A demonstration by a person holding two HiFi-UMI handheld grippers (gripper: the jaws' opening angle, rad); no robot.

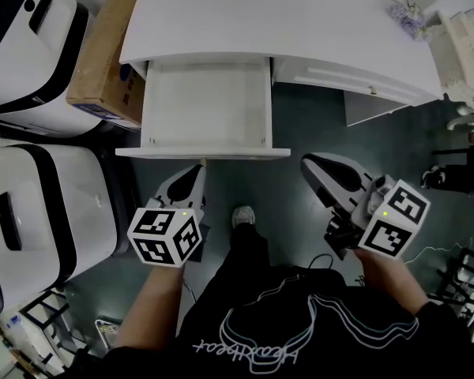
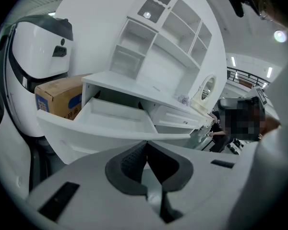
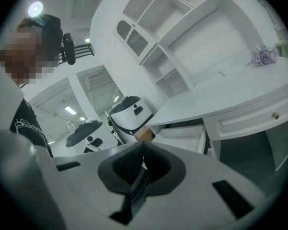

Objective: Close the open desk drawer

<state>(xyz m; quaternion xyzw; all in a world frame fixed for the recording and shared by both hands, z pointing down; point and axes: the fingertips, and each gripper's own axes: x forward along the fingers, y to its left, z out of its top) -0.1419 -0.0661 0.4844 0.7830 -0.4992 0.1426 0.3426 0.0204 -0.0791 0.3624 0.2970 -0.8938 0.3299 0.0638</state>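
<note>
A: Dark flooring (image 1: 316, 125) is spreading under everything, and the white counter (image 1: 284, 14) is running across the top of the head view. Where is the drawer sitting?

B: The drawer (image 1: 203, 153) is hanging well out of the counter's left part, toward the person, and its tray is showing bare white inside.

A: What is the left gripper (image 1: 198, 170) doing?

B: It is pointing at the drawer's front panel, with its tips just beside the middle of that panel. I cannot tell whether they are touching it. In the left gripper view its jaws are pressing together with nothing between them.

A: And the right gripper (image 1: 310, 164)?

B: It is hovering to the right of the drawer, below the counter's front edge and apart from both. Its jaws are lying tip to tip as well, pinching nothing.

A: What is standing around the counter?

B: A cardboard box (image 1: 107, 46) is sitting against the counter's left side, and white machines (image 1: 39, 212) with black bands are standing further left. A small bunch of purple flowers (image 1: 407, 18) is resting on the counter's right end. In the left gripper view a white shelf hutch (image 2: 158, 42) is rising from the back of the counter. The person's shoe (image 1: 243, 215) is showing on the flooring between the two grippers
</note>
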